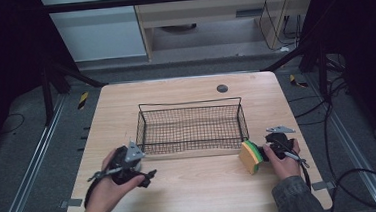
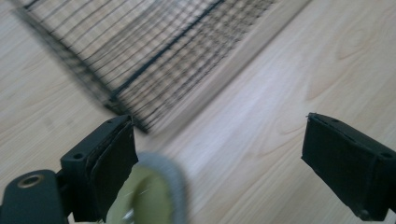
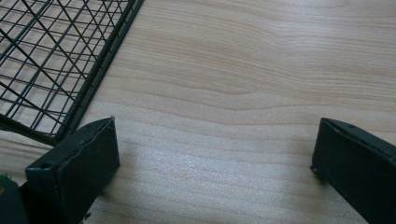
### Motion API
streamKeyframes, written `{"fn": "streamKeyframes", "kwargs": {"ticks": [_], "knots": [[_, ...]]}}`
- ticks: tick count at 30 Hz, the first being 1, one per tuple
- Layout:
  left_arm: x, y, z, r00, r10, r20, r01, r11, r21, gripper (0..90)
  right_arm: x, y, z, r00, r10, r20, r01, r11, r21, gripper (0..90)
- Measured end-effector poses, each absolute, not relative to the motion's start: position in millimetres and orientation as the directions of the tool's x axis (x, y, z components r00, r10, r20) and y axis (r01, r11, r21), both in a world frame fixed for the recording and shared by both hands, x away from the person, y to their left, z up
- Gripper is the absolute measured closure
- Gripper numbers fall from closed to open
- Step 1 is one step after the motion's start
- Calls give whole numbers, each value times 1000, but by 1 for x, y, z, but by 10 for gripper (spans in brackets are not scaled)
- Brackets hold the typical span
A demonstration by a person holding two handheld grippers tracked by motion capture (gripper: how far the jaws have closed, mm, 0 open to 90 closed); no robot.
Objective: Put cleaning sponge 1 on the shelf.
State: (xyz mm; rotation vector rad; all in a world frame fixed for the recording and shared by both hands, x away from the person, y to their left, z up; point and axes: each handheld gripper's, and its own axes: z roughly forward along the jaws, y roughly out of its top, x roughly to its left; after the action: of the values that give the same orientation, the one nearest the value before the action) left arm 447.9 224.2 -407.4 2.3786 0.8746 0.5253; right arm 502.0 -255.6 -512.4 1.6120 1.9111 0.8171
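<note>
1. Basket (image 1: pixel 191 103): one black wire basket, standing at the middle of the table (image 1: pixel 197 190), with nothing visible inside it.
2. Sponge (image 1: pixel 250 155): one yellow sponge with a green face, standing on edge just off the basket's front right corner. Its long axis runs roughly from the basket toward the person.
3. Right gripper (image 3: pixel 215 144): the nearer tool to the sponge. Its jaws are spread wide over bare wood. The sponge sits outside them, against the jaw on the basket's side, so judged from this, the gripper must shift toward the basket to straddle it.
4. Left gripper (image 2: pixel 219 140): placed off the basket's front left corner, with its jaws wide and gripping nothing.
5. Round thing (image 2: pixel 161 191): one blurred, grey-rimmed, yellowish object lying close beside the left gripper's jaw; what it is cannot be told.
</note>
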Motion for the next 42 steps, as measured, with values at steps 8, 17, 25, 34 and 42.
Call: {"fn": "streamKeyframes", "kwargs": {"ticks": [8, 17, 25, 34, 42], "knots": [[471, 262, -401, 691, 714, 118, 569, -637, 521, 65, 504, -256, -513, -177, 984, -1, 681, 123, 722, 7], [482, 280, -392, 697, 708, 111, 597, -659, 457, 152, 503, -256, -512, -178, 984, 1, 680, 122, 723, 7], [485, 291, -390, 710, 695, 112, 598, -679, 427, 272, 503, -256, -513, -178, 984, 1, 680, 122, 723, 7], [490, 292, -394, 742, 664, 92, 608, -725, 323, 445, 504, -255, -513, -169, 986, 2, 681, 115, 723, 6], [491, 289, -395, 754, 652, 81, 606, -737, 300, 501, 504, -255, -513, -176, 984, 1, 680, 120, 723, 7]]}}
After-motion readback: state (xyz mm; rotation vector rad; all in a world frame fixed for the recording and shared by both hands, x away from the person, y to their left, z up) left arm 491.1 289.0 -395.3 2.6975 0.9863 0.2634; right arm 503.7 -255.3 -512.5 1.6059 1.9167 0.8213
